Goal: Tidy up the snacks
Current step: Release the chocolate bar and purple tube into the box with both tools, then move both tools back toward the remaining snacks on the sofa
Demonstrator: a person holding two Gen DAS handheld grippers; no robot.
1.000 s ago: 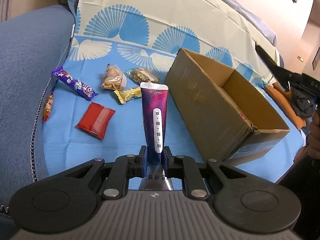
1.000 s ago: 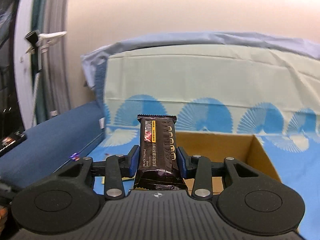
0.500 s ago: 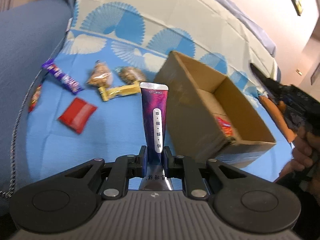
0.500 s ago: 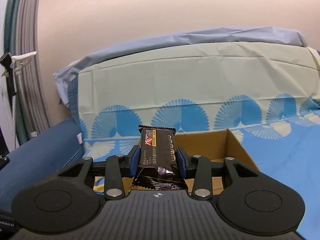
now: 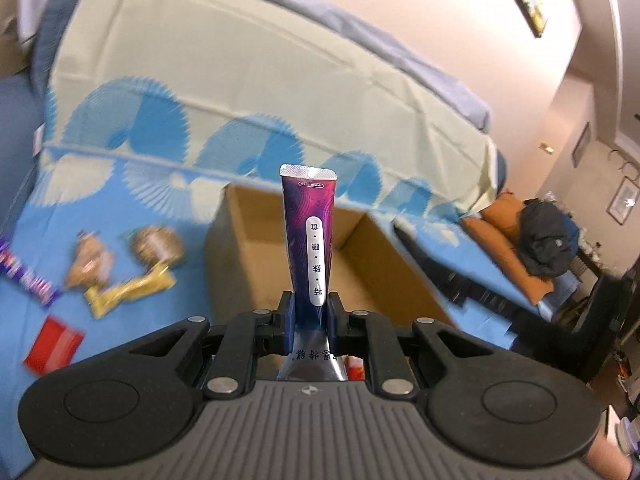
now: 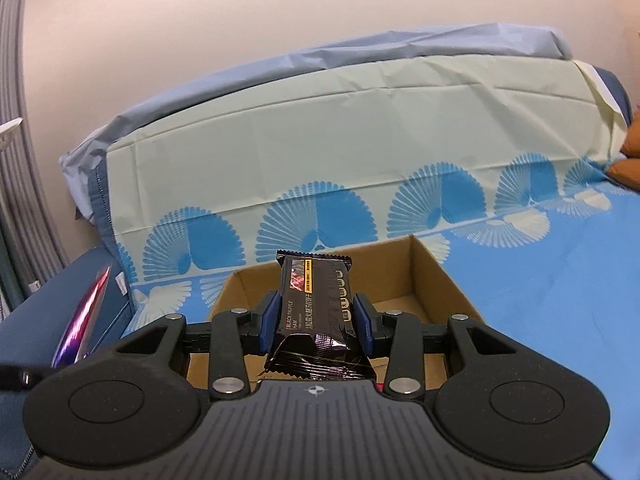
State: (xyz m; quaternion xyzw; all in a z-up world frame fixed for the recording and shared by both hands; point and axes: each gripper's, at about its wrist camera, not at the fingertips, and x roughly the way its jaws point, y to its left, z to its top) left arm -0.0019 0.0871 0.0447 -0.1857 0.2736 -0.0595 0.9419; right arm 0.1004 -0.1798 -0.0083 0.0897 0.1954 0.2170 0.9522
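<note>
1. Clearly, the left hand-held gripper (image 5: pixel 310 320) is clamped on a purple snack sachet (image 5: pixel 310 236) held upright, its white strip bearing Chinese characters too small to read surely.
2. Behind it sits the open cardboard box (image 5: pixel 384 256) on a blue fan-patterned cloth (image 5: pixel 132 184).
3. The right hand-held gripper (image 6: pixel 315 322) is clamped on a black snack bar (image 6: pixel 316 300) reading "BLACK TRUFFLE HAM", over the box.
4. Loose snacks (image 5: pixel 132 268) lie blurred left of the box.

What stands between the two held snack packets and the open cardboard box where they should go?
Nothing visible. The left gripper holds the purple packet and the right gripper holds the black packet, both in front of the open-topped cardboard box, with no lid or flap over it.
</note>
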